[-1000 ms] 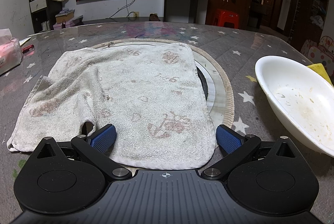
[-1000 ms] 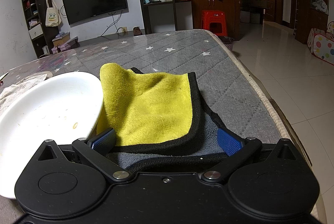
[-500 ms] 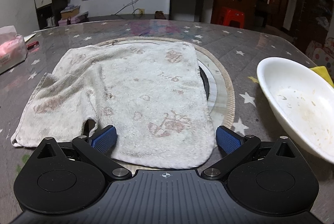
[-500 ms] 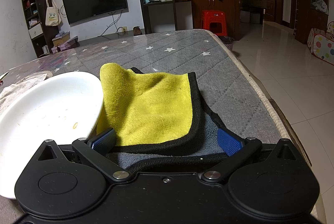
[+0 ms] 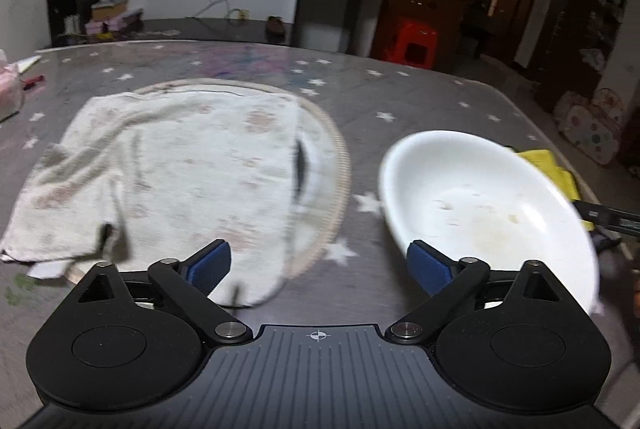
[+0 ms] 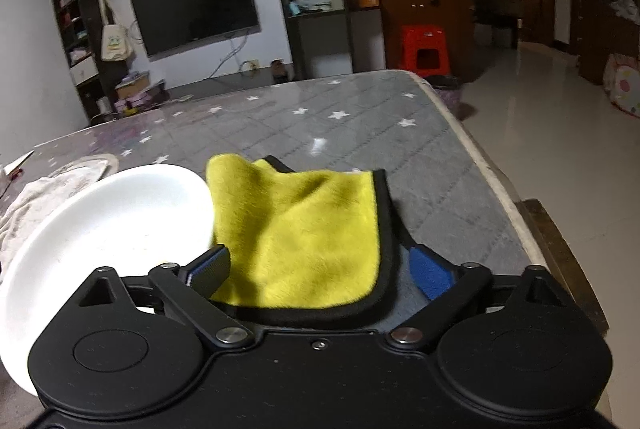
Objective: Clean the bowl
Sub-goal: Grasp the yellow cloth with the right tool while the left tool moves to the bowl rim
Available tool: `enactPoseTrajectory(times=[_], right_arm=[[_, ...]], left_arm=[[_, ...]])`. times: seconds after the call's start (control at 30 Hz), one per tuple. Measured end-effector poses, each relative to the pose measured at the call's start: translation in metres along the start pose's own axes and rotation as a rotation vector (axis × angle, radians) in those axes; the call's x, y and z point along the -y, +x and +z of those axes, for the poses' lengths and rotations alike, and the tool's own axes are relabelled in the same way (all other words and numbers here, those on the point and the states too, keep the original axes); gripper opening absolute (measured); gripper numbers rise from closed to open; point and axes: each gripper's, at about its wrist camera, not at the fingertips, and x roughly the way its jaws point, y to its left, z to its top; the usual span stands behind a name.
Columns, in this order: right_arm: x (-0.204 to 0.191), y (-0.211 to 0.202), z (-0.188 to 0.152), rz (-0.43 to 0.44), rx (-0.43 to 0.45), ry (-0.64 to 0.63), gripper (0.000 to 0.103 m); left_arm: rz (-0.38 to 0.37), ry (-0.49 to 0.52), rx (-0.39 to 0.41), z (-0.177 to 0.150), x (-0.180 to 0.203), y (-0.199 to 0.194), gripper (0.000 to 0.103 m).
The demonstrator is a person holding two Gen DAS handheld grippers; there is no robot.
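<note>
A white bowl (image 5: 488, 201) with food specks inside sits on the grey starred tablecloth; it also shows in the right wrist view (image 6: 104, 221). My left gripper (image 5: 318, 267) is open and empty, its right pad close to the bowl's near-left rim. A yellow cloth with black trim (image 6: 304, 229) lies folded to the right of the bowl, over a grey layer. My right gripper (image 6: 320, 271) is open, its fingers on either side of the cloth's near edge. The cloth's corner peeks out behind the bowl in the left wrist view (image 5: 548, 165).
A stained white towel (image 5: 168, 173) lies over a round mat (image 5: 340, 165) left of the bowl. A pink tissue pack (image 5: 8, 93) is at the far left. The table's right edge (image 6: 492, 189) drops to a tiled floor.
My left gripper has swung right and lifted, so the bowl now sits nearer the view's middle. My right gripper has risen and tilted slightly; the cloth stays between its open fingers.
</note>
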Motion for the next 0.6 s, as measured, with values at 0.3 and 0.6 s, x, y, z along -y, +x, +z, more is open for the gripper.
enactPoseTrajectory(times=[0.3,0.6], right_arm=[[0.003,0.021,0.014,0.027,-0.025,0.022,0.077],[0.003,0.031,0.014,0.033,-0.050,0.027,0.078]], left_arm=[[-0.055,-0.028,-0.076,0.008,-0.002,0.006,0.086],[-0.049,-0.068,-0.141,0.008,-0.013,0.028,0.083]])
